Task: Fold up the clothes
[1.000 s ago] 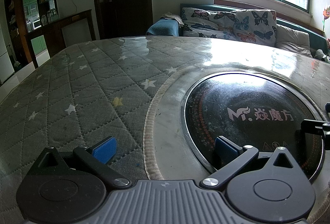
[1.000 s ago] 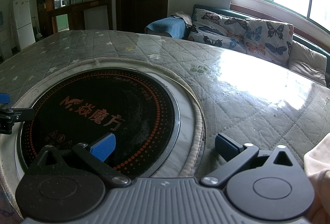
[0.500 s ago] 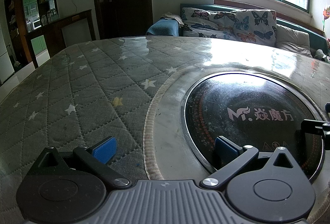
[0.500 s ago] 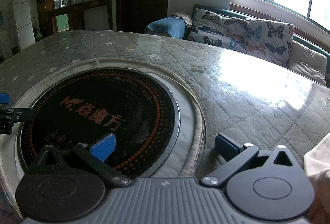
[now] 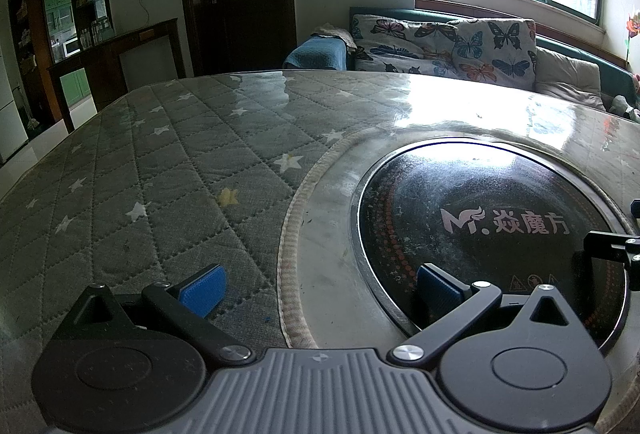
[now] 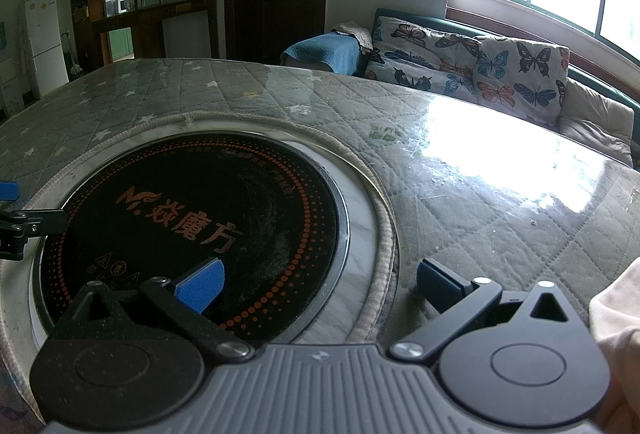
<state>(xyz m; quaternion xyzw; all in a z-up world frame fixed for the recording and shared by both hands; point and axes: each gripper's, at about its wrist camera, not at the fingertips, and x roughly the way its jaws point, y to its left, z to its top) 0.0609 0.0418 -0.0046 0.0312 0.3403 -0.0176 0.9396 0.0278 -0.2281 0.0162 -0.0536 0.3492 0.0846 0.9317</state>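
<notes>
Since the frames 1 s and 0.5 s back match the current ones, nothing has changed: both claws sit parked over the table, so folding hasn't begun. Left gripper [image 5: 318,284] is wide open w/ nothing between its blue pads, straddling the quilted cover [image 5: 152,194] and the black induction plate [image 5: 492,234] at centre-right of the frame. Right gripper [image 6: 318,284] is equally spread and empty, over the plate's right rim. Only garment visible is a pale cloth [image 6: 618,318] at lower right edge of the right view, just beside that claw, untouched. Next move prob. a reach to it.
</notes>
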